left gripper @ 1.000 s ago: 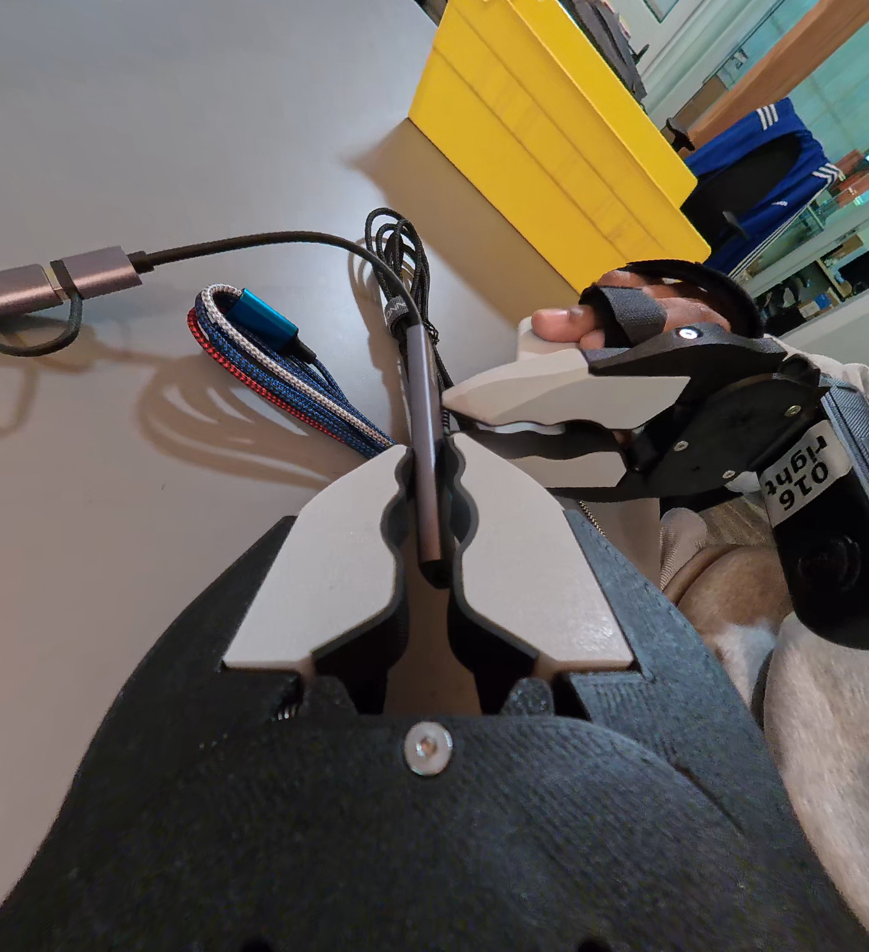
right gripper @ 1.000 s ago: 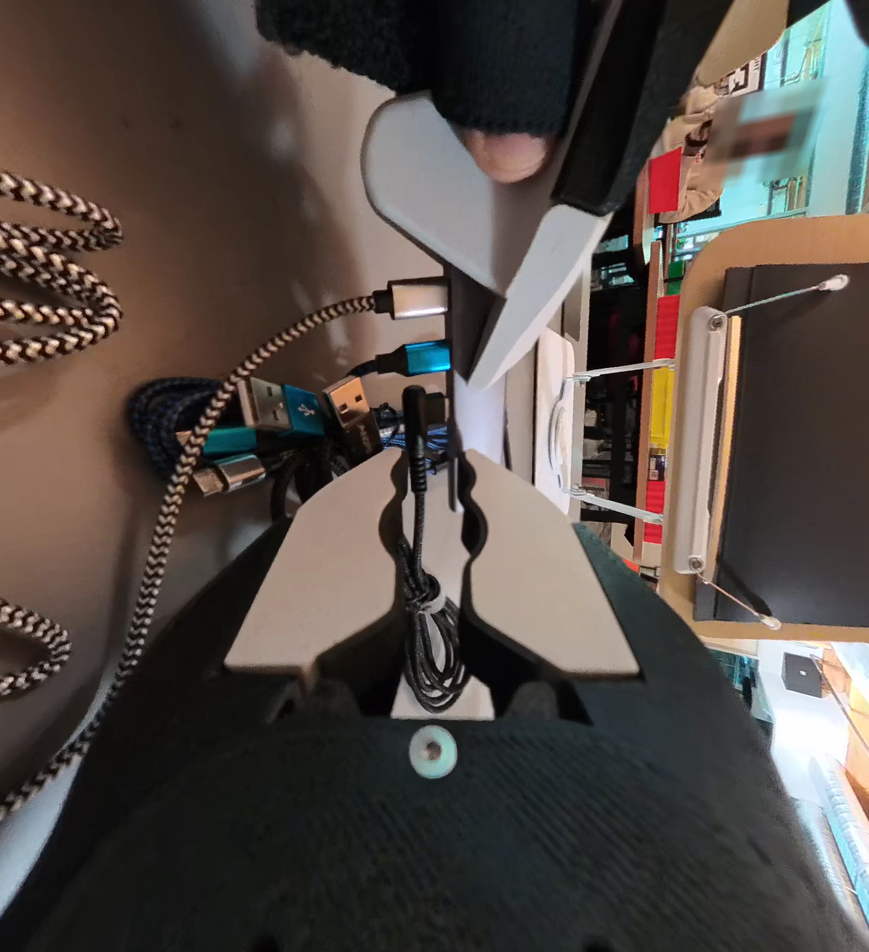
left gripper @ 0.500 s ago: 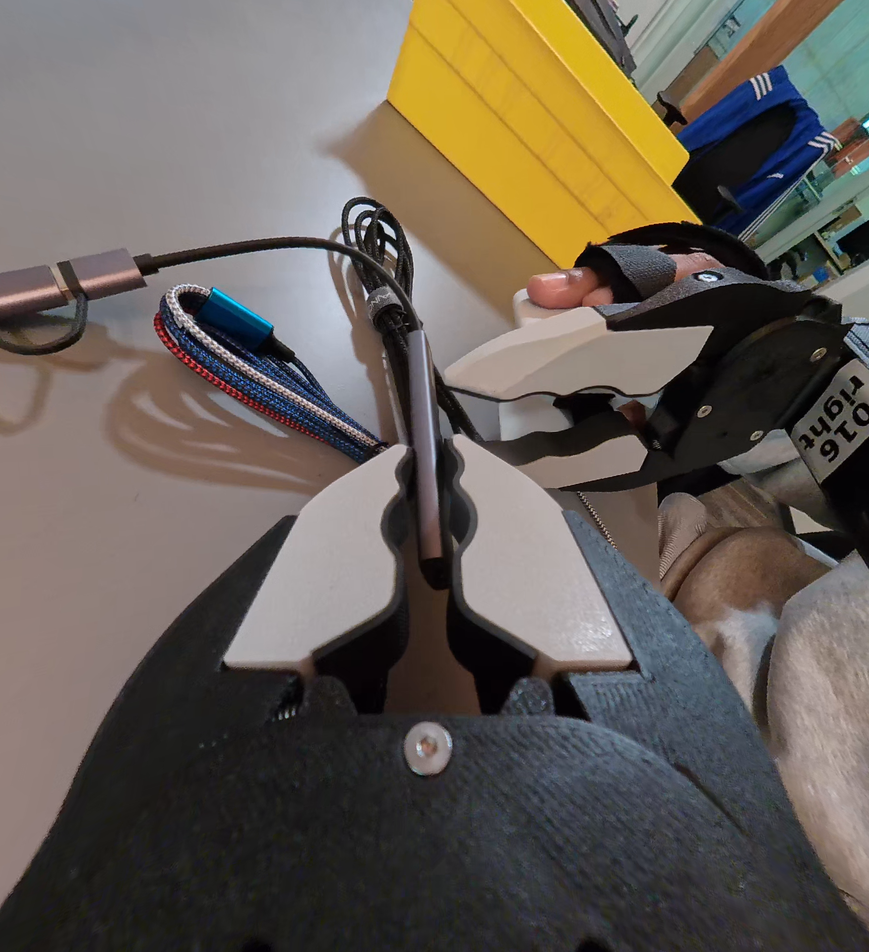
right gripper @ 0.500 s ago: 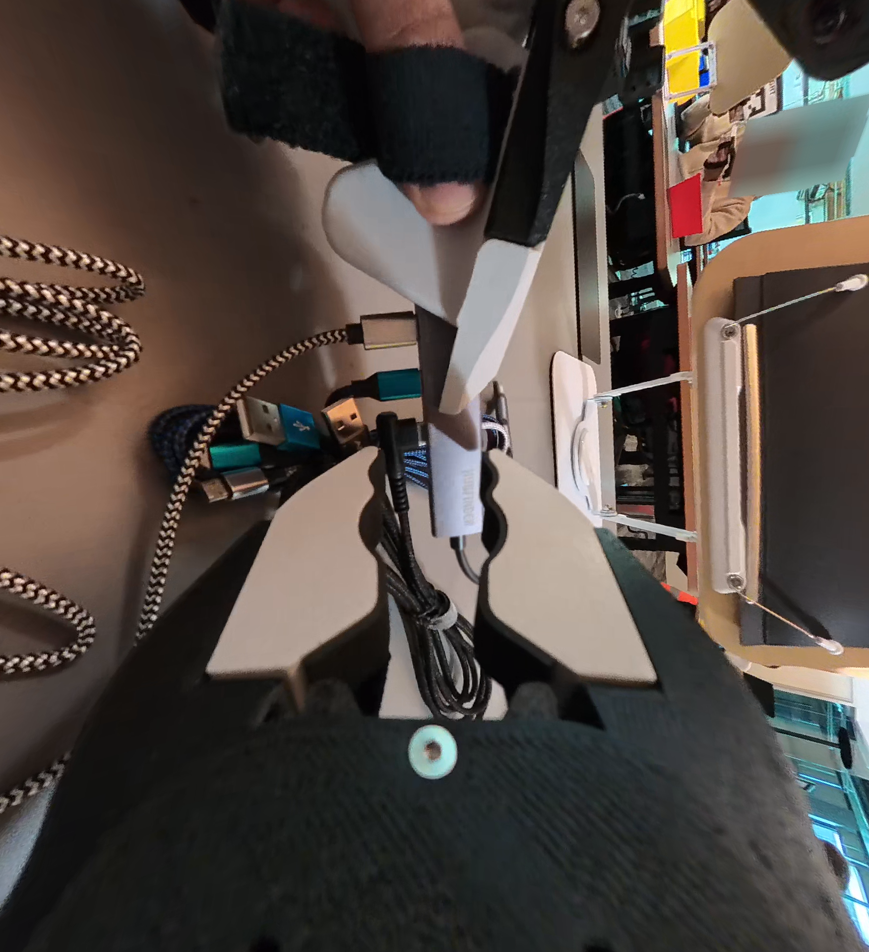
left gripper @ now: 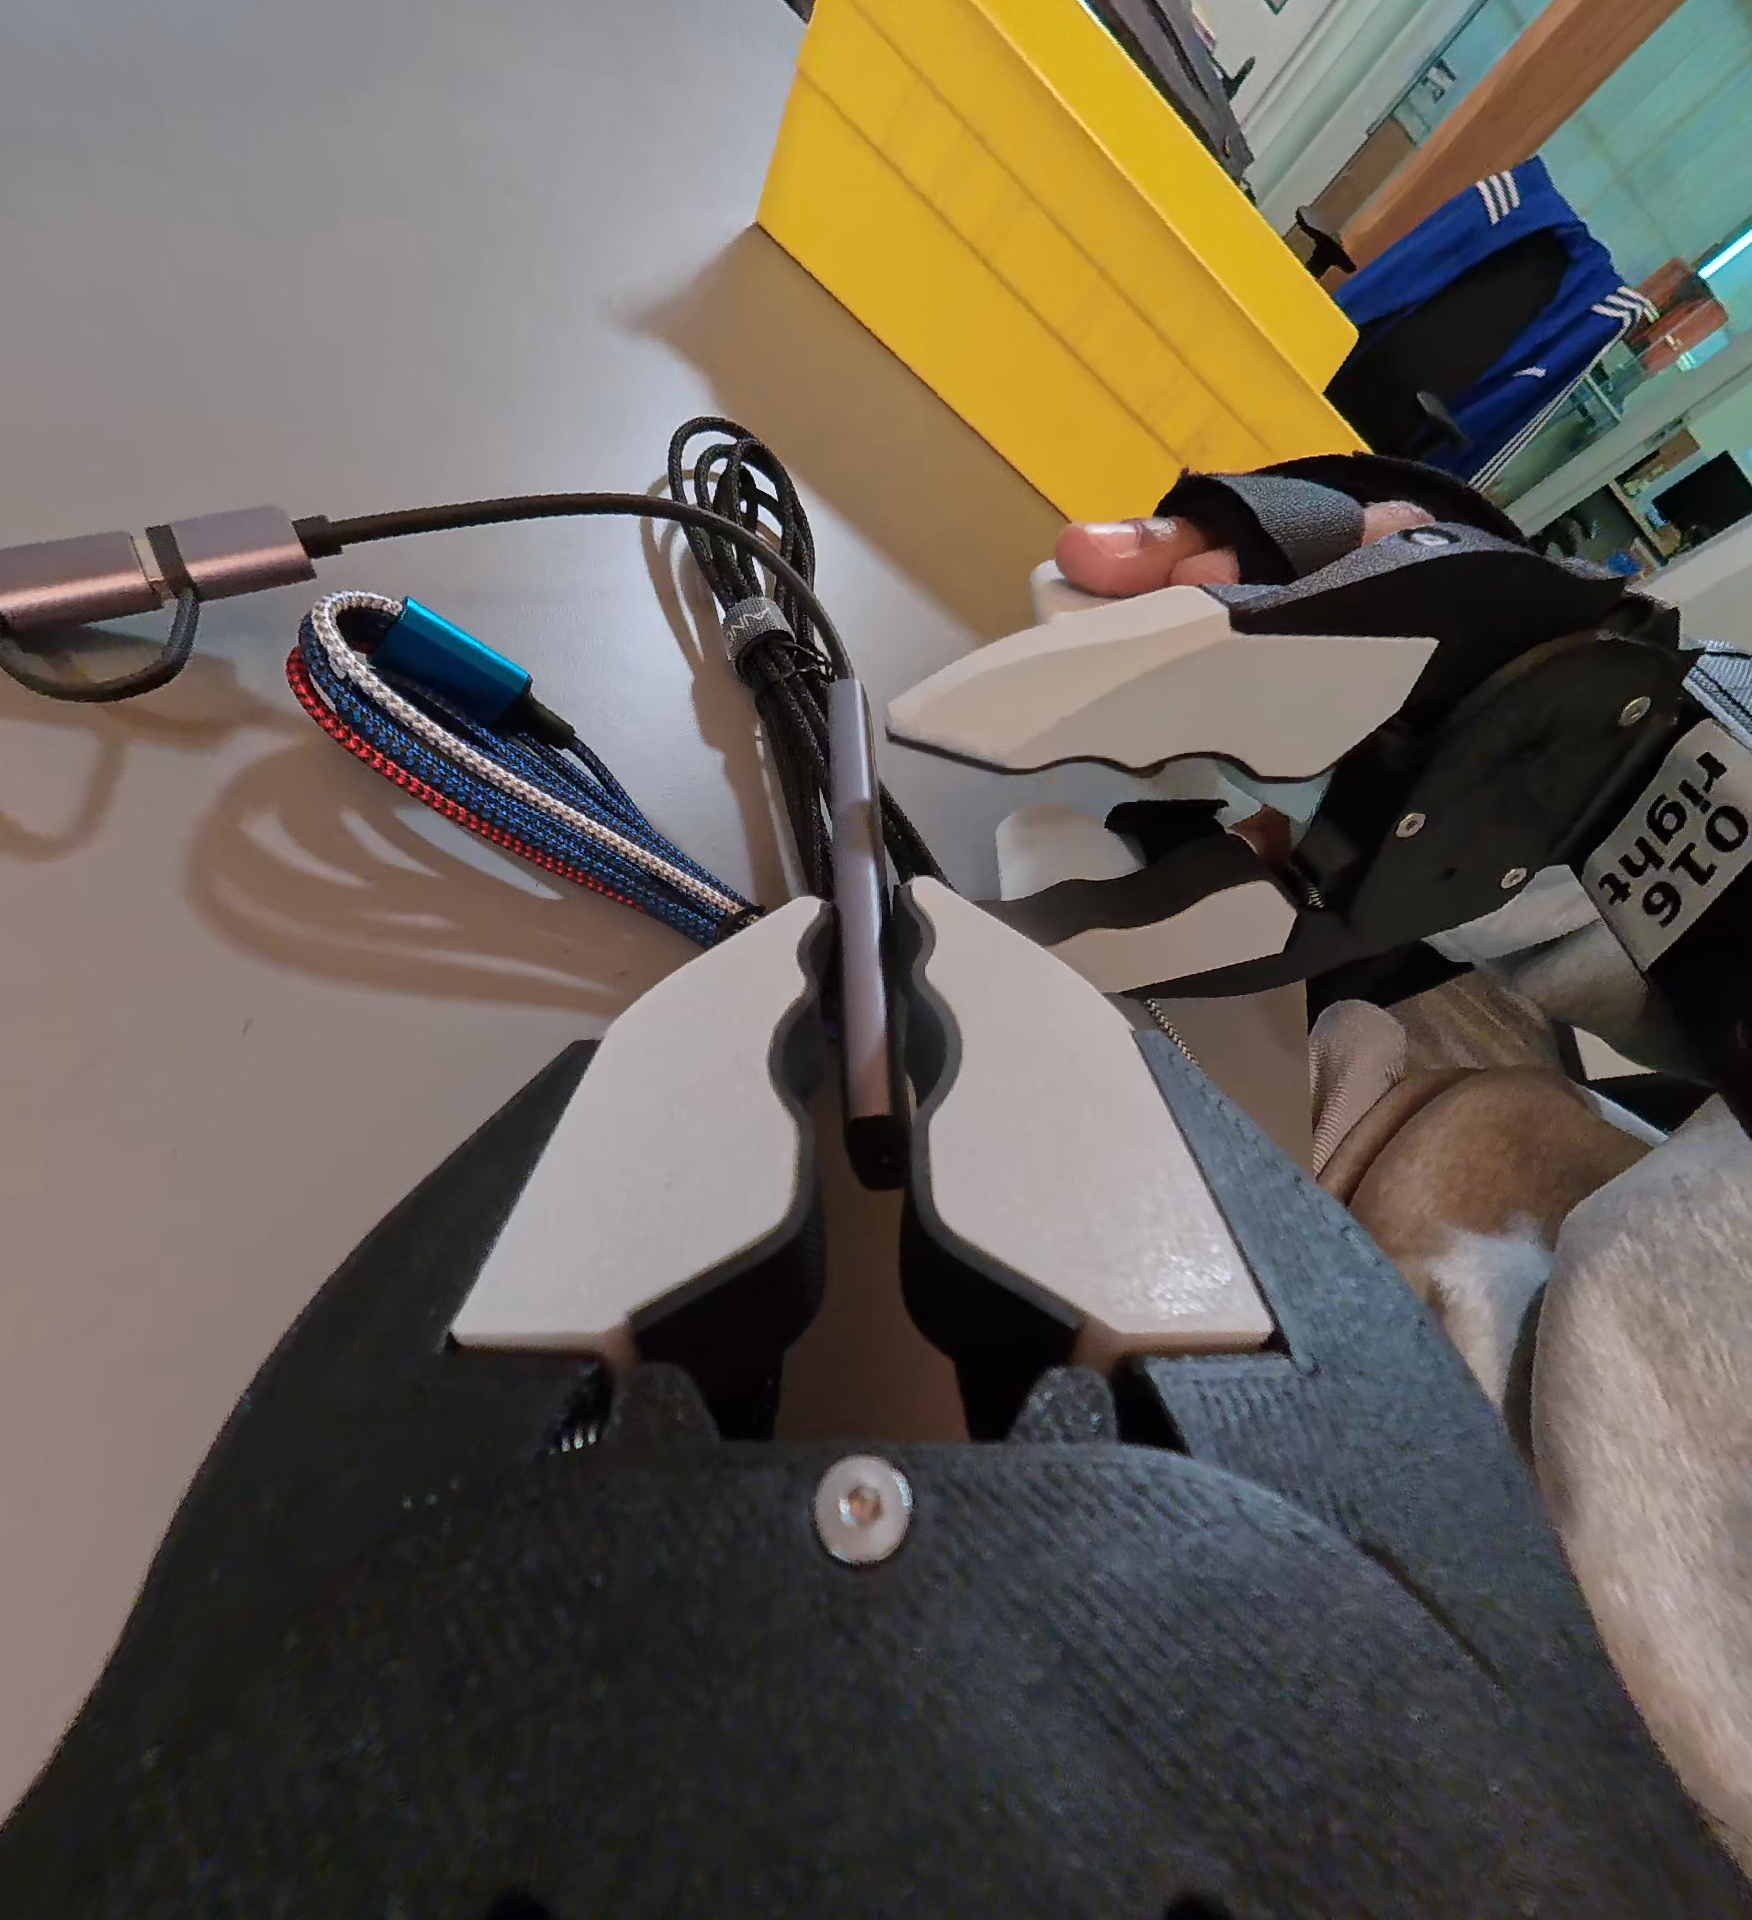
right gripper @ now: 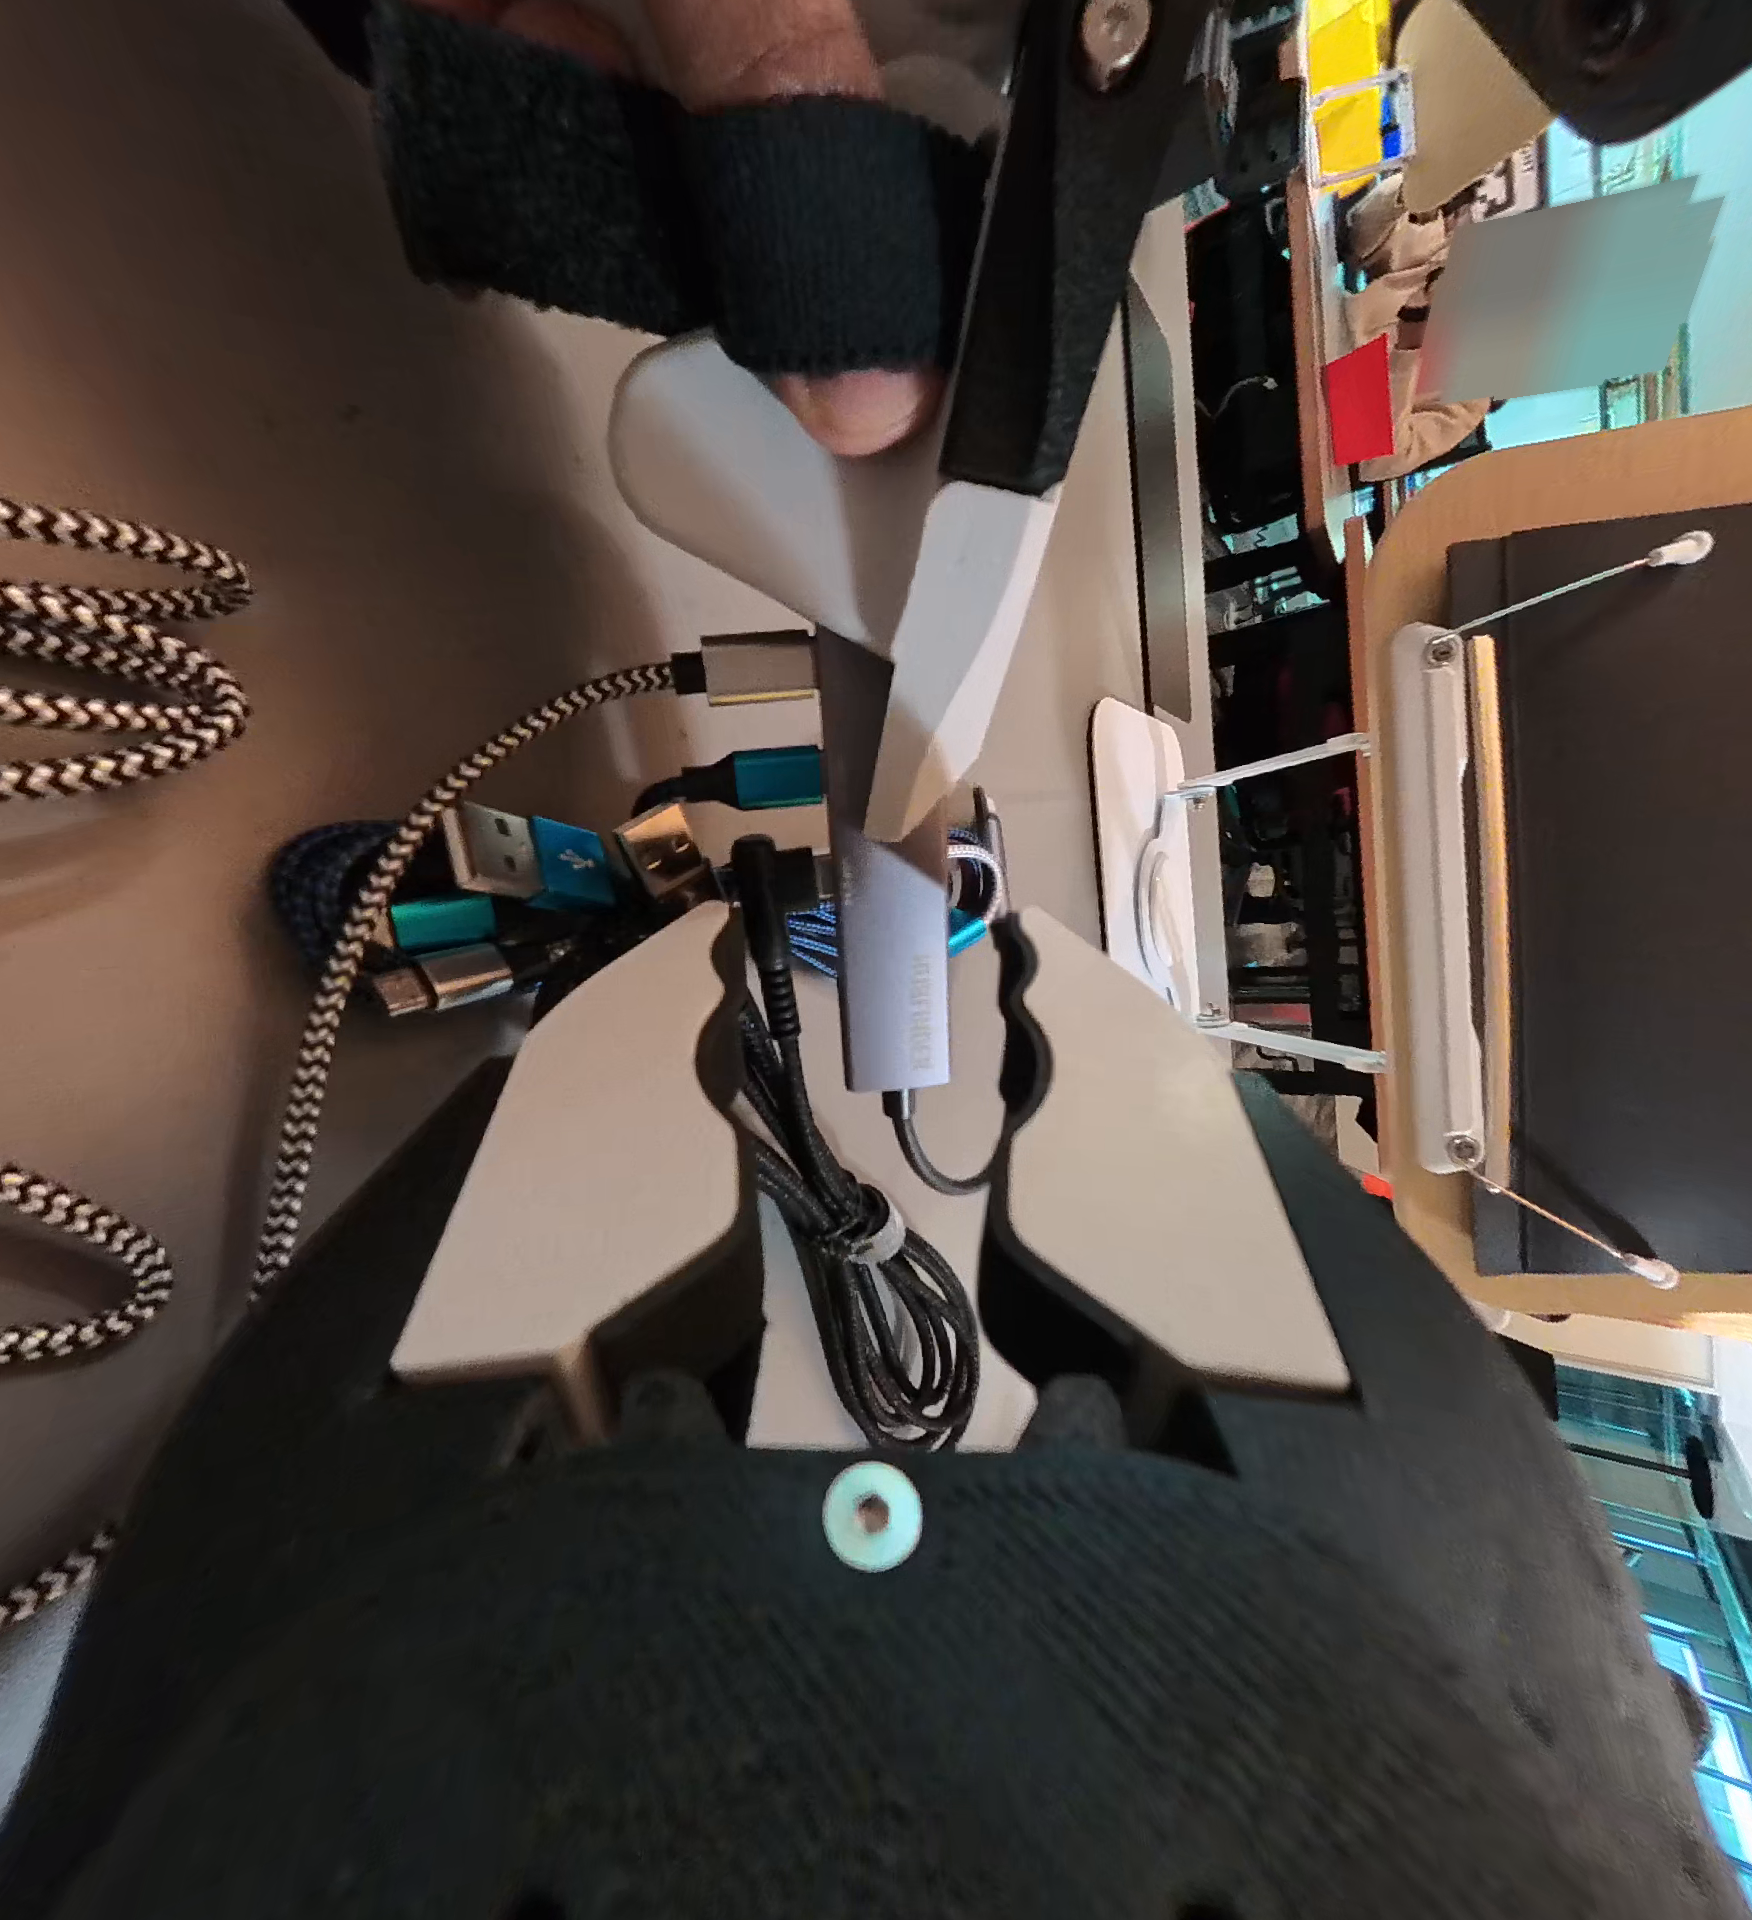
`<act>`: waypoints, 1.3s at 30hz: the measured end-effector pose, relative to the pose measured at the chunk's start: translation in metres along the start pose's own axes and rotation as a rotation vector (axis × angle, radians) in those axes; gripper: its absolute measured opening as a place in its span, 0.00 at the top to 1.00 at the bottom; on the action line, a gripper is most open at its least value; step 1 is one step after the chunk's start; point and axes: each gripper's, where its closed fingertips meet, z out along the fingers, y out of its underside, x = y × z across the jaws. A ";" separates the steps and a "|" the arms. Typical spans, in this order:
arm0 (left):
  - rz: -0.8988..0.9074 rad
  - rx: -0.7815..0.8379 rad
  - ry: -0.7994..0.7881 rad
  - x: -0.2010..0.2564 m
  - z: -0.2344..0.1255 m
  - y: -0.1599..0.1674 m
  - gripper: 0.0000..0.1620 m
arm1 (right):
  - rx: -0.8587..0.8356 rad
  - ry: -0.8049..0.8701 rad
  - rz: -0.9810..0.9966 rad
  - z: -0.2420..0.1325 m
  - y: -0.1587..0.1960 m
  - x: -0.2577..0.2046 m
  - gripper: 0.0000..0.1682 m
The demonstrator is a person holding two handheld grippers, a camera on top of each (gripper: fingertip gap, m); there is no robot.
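Observation:
My left gripper (left gripper: 861, 912) is shut on a slim grey USB hub (left gripper: 851, 790), held edge-up just above the table. The hub (right gripper: 898, 987) also shows in the right wrist view, with a silver plug (right gripper: 758, 667) and a teal plug (right gripper: 770, 775) in its side. My right gripper (right gripper: 872, 920) is open. Its fingers straddle the hub's end and a tied black cable bundle (right gripper: 851, 1278), whose angled plug (right gripper: 763, 883) lies against the hub. In the left wrist view the right gripper (left gripper: 965, 821) stands just right of the hub.
A yellow box (left gripper: 1038, 260) stands behind the cables. A red, white and blue braided bundle (left gripper: 498, 790) and grey adapter plugs (left gripper: 124, 566) lie to the left. A black-and-white braided cable (right gripper: 72, 644) loops on the table. A wooden stand (right gripper: 1578, 883) is at the right. The grippers are tip to tip, or close to it.
My right gripper has opened and let go of the black cable's plug. The hub's end now shows between its fingers. My left gripper keeps its hold on the hub.

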 end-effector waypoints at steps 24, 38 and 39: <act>-0.022 0.000 0.035 0.004 0.001 0.001 0.93 | 0.012 -0.006 -0.038 0.000 0.000 -0.007 0.78; -0.017 0.003 0.020 0.003 0.002 0.002 0.93 | -0.006 -0.047 0.040 -0.001 0.003 -0.007 0.79; -0.020 0.006 0.022 0.002 0.002 0.002 0.93 | -0.009 -0.043 0.037 -0.001 0.003 -0.006 0.79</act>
